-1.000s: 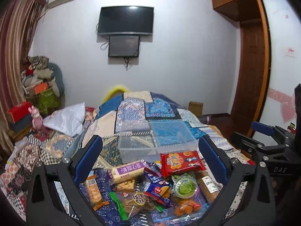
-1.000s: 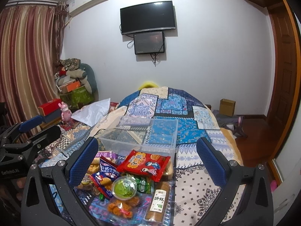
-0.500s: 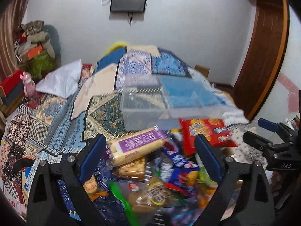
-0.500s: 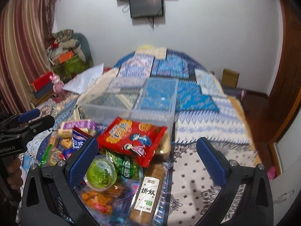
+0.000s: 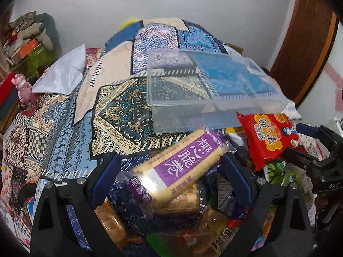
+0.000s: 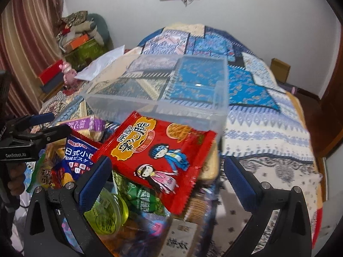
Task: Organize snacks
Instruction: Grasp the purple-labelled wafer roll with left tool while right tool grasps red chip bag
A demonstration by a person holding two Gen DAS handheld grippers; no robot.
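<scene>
A: Left tongs?

B: My left gripper [image 5: 169, 180] tilts down over the snack pile, jaws spread, straddling the purple-labelled roll [image 5: 178, 169] without clamping it.

A: Right tongs?

B: My right gripper [image 6: 167, 177] angles down likewise, jaws wide around the red packet [image 6: 158, 160], which leans against the clear bin [image 6: 158, 98] on the quilt [image 6: 265, 132].

The bin [image 5: 205, 98] was clear, smooth plastic; the red snack bag [image 6: 158, 160] glossy film — the bedspread [image 5: 70, 115] matt printed cloth.
</scene>
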